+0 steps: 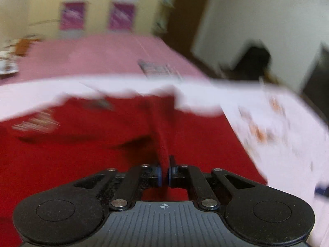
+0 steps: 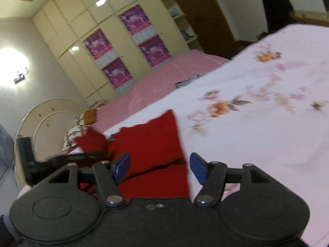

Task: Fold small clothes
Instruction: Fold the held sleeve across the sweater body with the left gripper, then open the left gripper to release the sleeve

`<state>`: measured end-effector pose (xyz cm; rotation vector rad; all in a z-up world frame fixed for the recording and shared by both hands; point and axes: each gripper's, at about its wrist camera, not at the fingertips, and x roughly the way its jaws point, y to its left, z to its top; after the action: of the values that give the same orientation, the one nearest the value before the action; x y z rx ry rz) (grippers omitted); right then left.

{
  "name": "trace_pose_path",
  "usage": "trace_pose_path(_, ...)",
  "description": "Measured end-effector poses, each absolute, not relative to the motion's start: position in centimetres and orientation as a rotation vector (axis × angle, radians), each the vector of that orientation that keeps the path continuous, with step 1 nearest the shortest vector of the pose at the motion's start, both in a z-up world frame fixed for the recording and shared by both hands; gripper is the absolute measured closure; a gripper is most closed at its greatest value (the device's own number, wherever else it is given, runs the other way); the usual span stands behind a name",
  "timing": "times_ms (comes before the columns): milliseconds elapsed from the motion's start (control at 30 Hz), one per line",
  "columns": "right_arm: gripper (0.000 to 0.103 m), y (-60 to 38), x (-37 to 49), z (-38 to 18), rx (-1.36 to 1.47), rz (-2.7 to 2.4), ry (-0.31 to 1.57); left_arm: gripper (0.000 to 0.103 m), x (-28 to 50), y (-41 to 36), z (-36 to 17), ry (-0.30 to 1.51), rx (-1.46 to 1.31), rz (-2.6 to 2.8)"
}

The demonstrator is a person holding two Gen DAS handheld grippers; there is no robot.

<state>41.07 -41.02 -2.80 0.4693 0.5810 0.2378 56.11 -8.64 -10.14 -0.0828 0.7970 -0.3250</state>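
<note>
Nearest us, at the bottom centre of the left wrist view, our left gripper (image 1: 164, 175) has its blue pads pressed together on a raised ridge of the red garment (image 1: 102, 148). The garment fills the lower half of that frame, spread over the white flowered sheet (image 1: 287, 127) on the bed.

In the right wrist view our right gripper (image 2: 160, 167) is spread wide, empty, its pads on either side of the garment's right edge in the lower centre, seemingly a little above it.

We judge that the pinch could slip: only a thin ridge of cloth is held, and a quick pull might free it or drag the whole garment askew. The right gripper might also catch the sheet together with the cloth.

Beyond lie a pink bedspread (image 2: 164, 78) and, upper centre, a cream wardrobe (image 2: 86, 33) with pink posters.

The left view is badly blurred; the pale marking on the garment at left cannot be read, and the garment's near edge is cut off by the gripper body.
</note>
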Motion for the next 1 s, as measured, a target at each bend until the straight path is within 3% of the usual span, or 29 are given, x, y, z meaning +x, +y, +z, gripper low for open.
trace_pose_path(33,0.037,-41.8,41.3,-3.1,0.492,0.241,0.59,0.094,55.4,-10.2,-10.1,0.776,-0.024,-0.299)
trace_pose_path(100,0.034,-42.6,41.9,-3.4,0.52,0.242,0.596,0.053,53.5,-11.0,-9.0,0.734,0.031,-0.296)
trace_pose_path(133,0.034,-42.7,42.2,-3.5,0.531,0.248,0.595,0.048,52.3,-10.0,-8.1,0.699,0.009,-0.291)
trace_pose_path(300,0.035,-40.6,45.6,-4.4,0.633,0.37,0.622,0.048,45.8,-0.1,-6.5,0.618,-0.037,-0.075)
trace_pose_path(500,0.039,-35.3,50.3,-7.1,0.766,0.476,0.74,0.048,42.3,10.9,-8.8,0.685,-0.011,0.155)
trace_pose_path(733,0.04,-33.1,52.2,-8.5,0.855,0.365,0.819,0.048,44.8,13.1,-11.0,0.704,-0.013,0.129)
trace_pose_path(967,0.055,-33.3,52.4,-9.2,0.854,0.323,0.817,0.048,46.7,12.7,-12.4,0.648,0.014,0.069)
trace_pose_path(1000,0.063,-33.1,52.6,-9.1,0.836,0.322,0.815,0.062,46.8,12.4,-12.3,0.636,0.033,0.054)
